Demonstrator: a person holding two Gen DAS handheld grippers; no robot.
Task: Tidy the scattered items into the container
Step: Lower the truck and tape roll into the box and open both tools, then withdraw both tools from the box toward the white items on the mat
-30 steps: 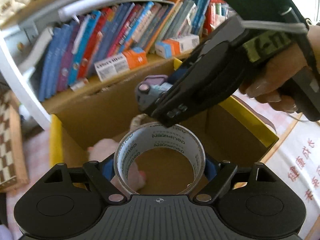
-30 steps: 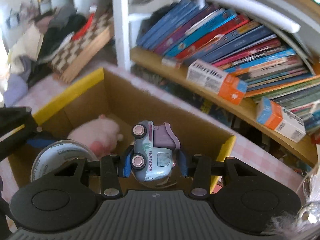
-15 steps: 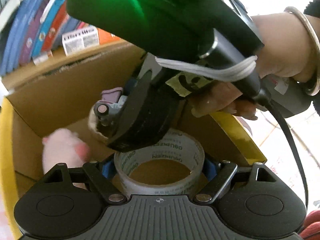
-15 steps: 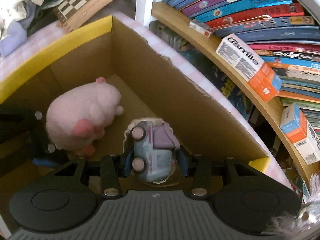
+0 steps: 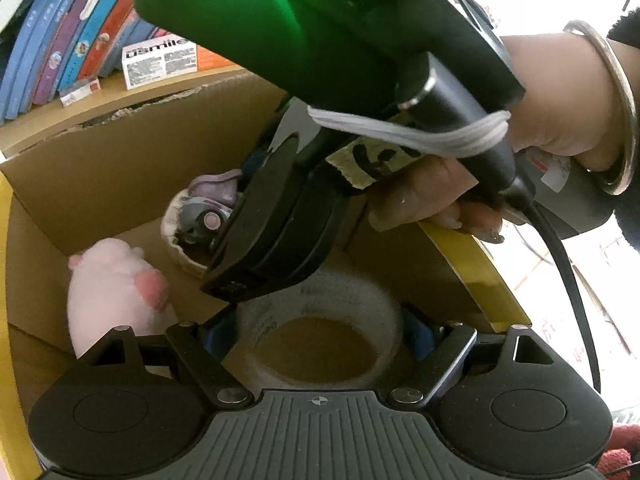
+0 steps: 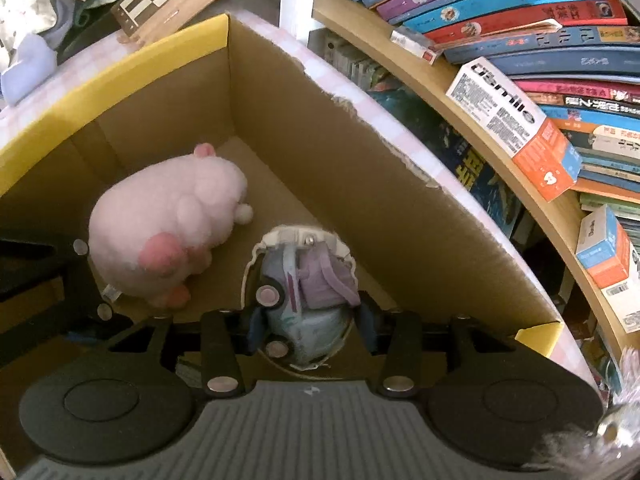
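A bookshelf [image 6: 520, 40] packed with books stands just behind the cardboard box [image 6: 360, 168], which has yellow-taped rims. Inside the box, a pink plush toy [image 6: 160, 236] lies on the floor toward its left wall. The right tool [image 6: 308, 328] reaches down into the box beside the plush; its jaws have just been opening, and the toy truck [image 6: 304, 300] sits between them, the right pad visibly clear of it. The left tool [image 5: 316, 340] also points into the box with the tape roll [image 5: 320, 304] between its widely spread fingers; the roll is blurred, so I cannot tell whether the pads press it.
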